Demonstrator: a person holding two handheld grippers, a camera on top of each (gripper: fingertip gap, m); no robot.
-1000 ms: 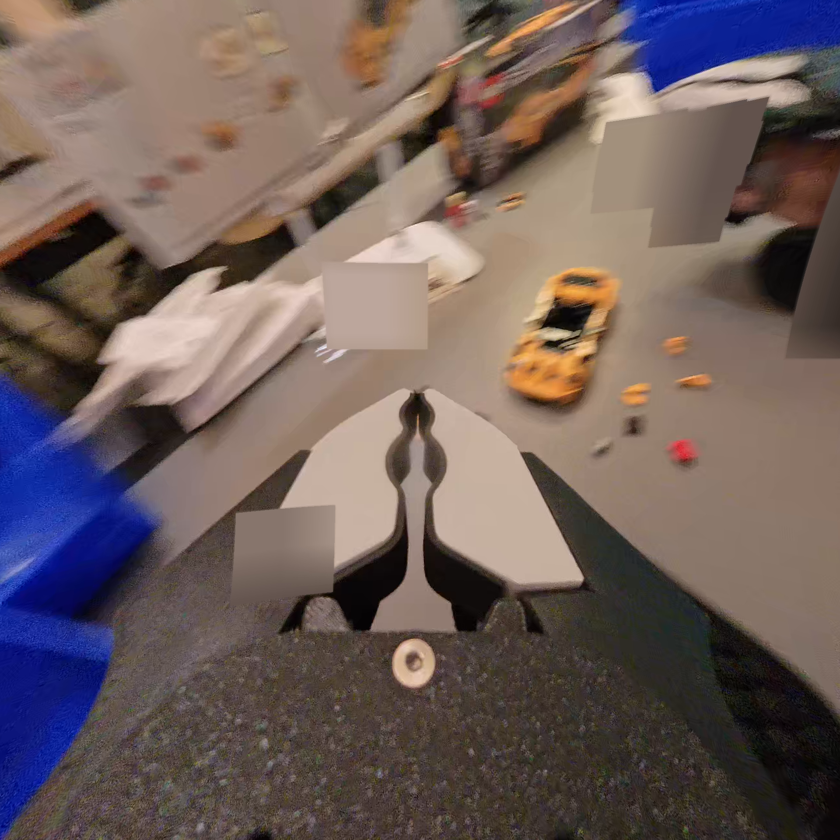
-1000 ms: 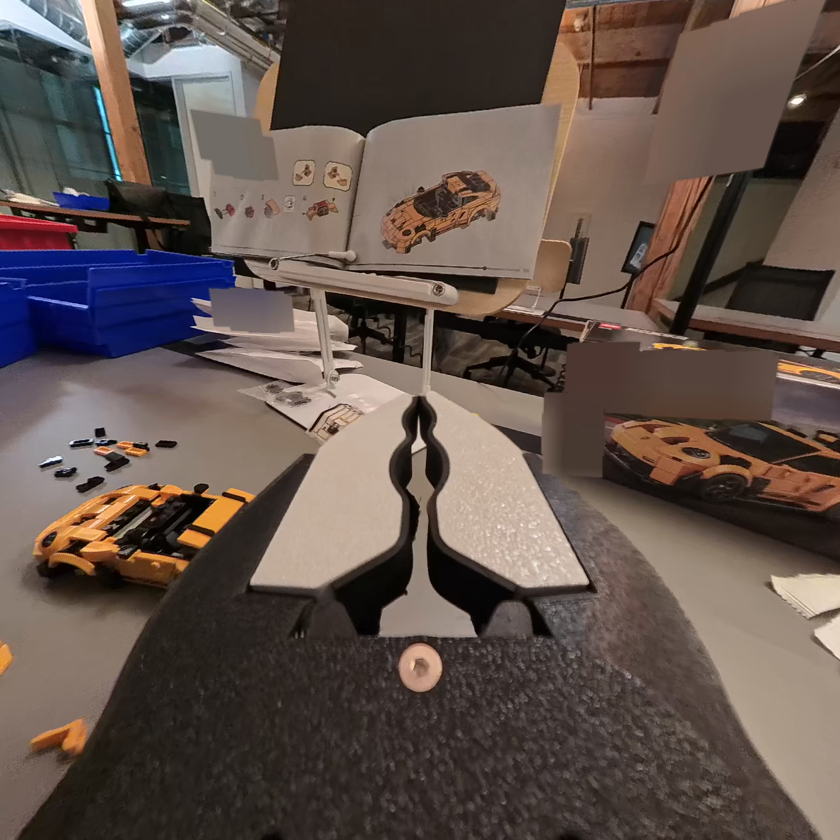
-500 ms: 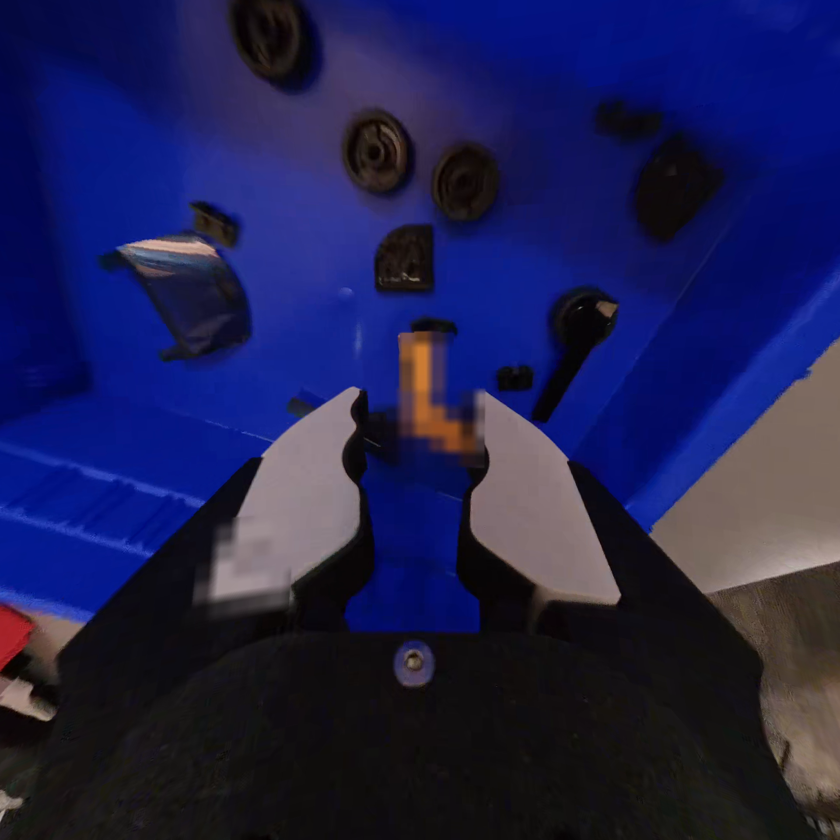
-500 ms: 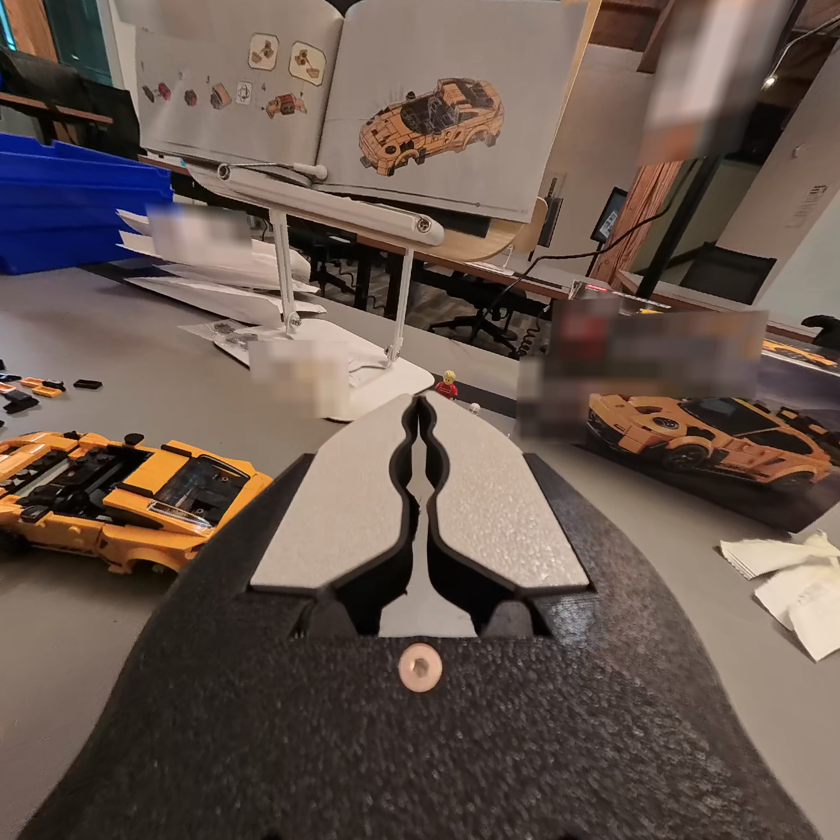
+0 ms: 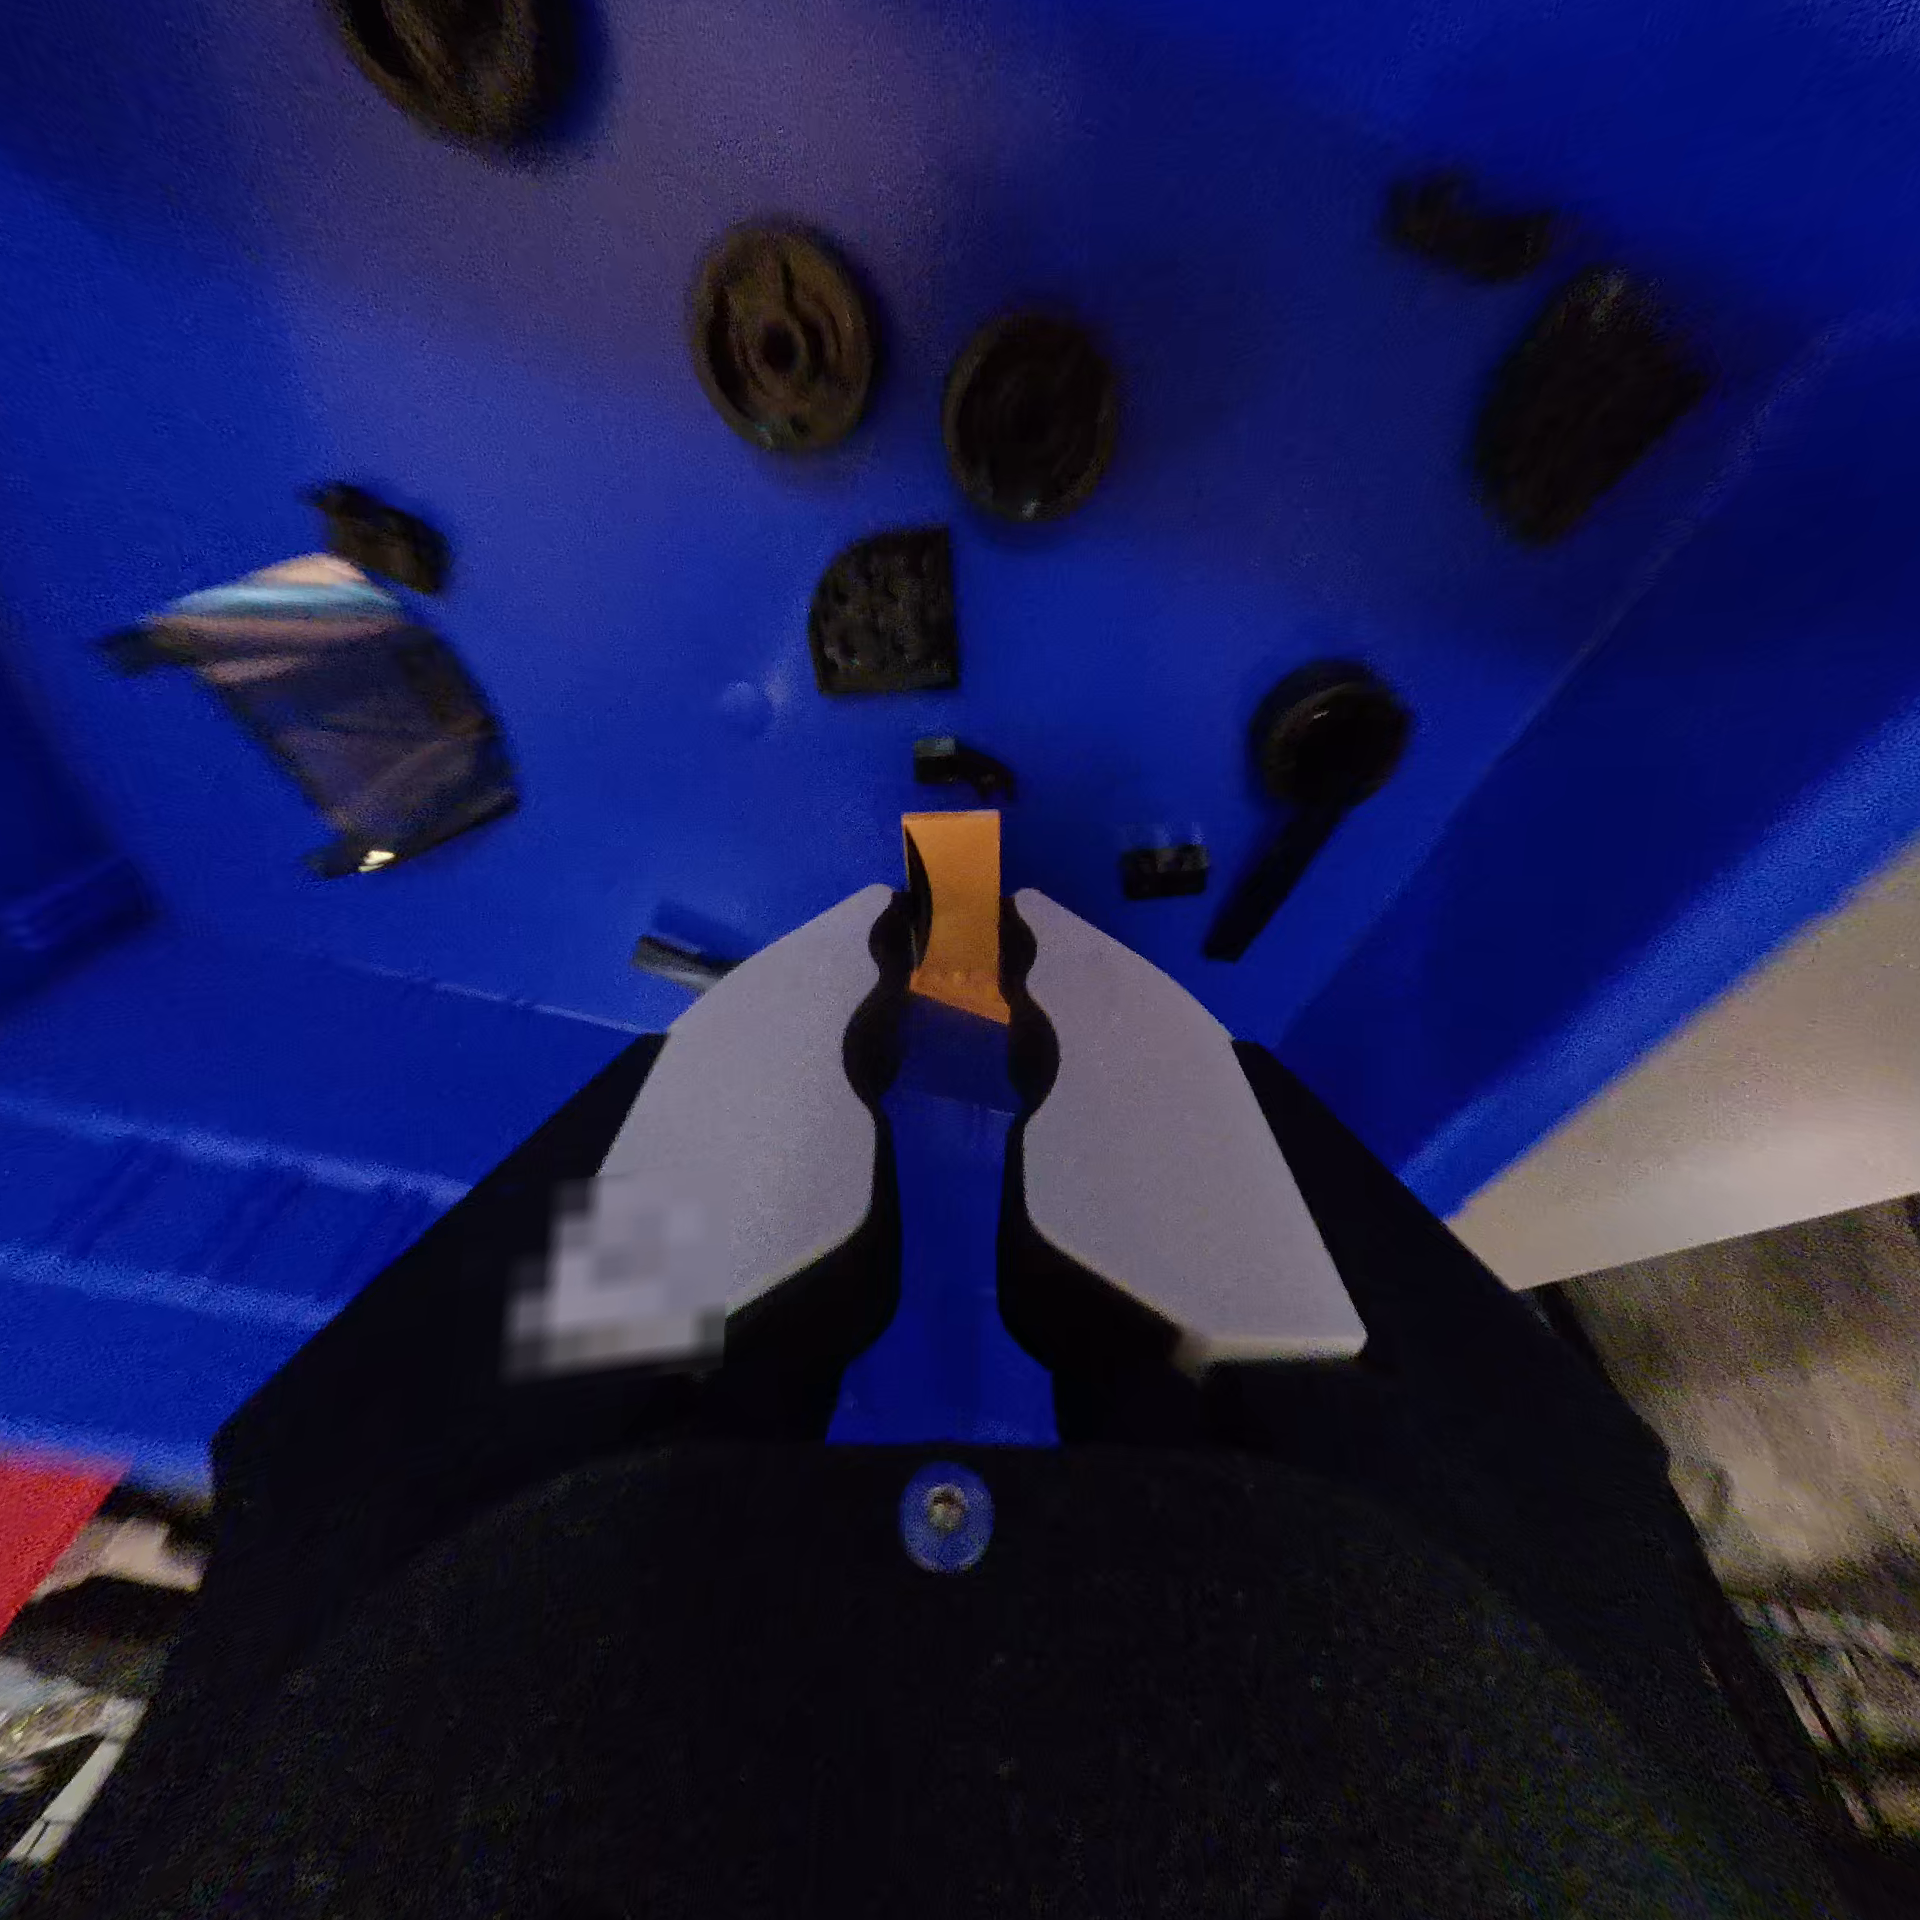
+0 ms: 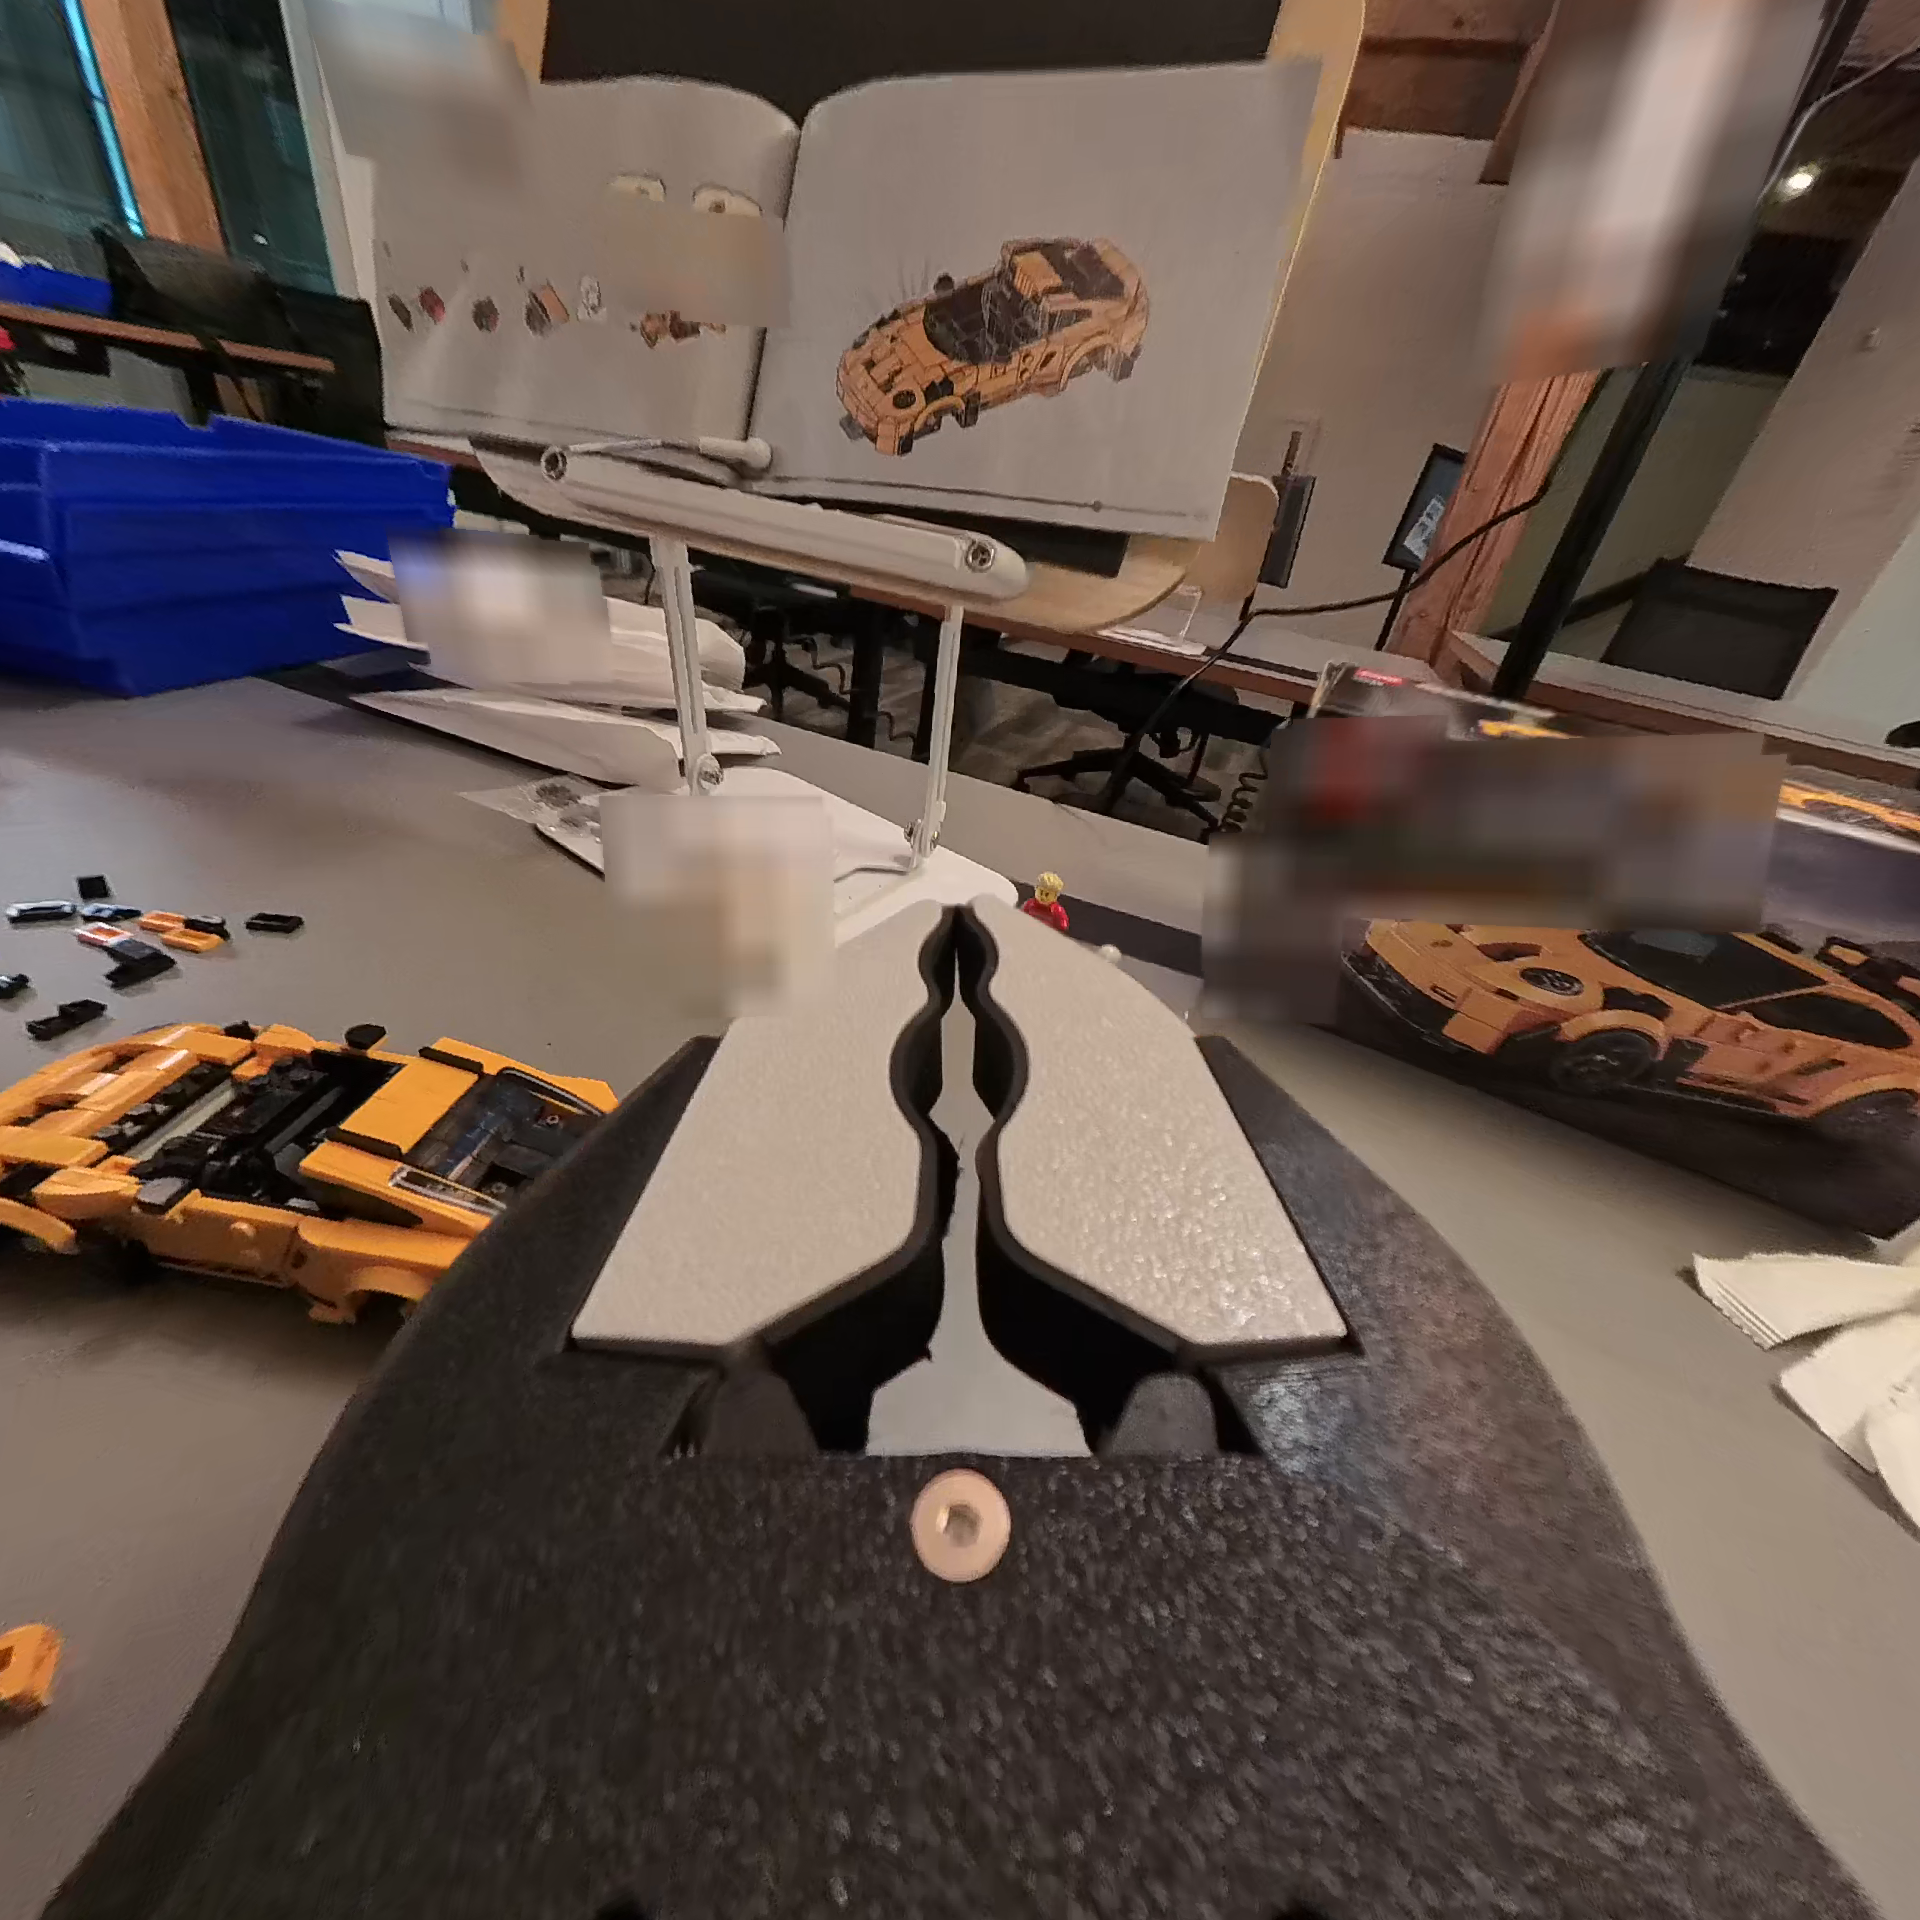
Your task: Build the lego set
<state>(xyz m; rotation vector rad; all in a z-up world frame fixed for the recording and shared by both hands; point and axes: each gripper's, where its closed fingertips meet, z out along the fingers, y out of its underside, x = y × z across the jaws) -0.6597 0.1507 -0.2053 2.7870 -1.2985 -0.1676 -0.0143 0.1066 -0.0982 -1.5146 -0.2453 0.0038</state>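
A blue bin fills the left view, three black wheels on its floor; the left gripper pinches one orange piece. On the grey table, the right gripper is closed, empty, beside one orange car

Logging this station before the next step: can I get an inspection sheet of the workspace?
Surface: grey table, in use.
Job's things: part-built orange car; loose small pieces; blue bin of black parts; open instruction booklet on a stand.
Clutter: white papers; set box; minifigure.
Grippers: left hand-held gripper shut on orange piece in the bin; right hand-held gripper shut, empty.
Cables: black cable behind table.
Surroundings: desks, office chairs.
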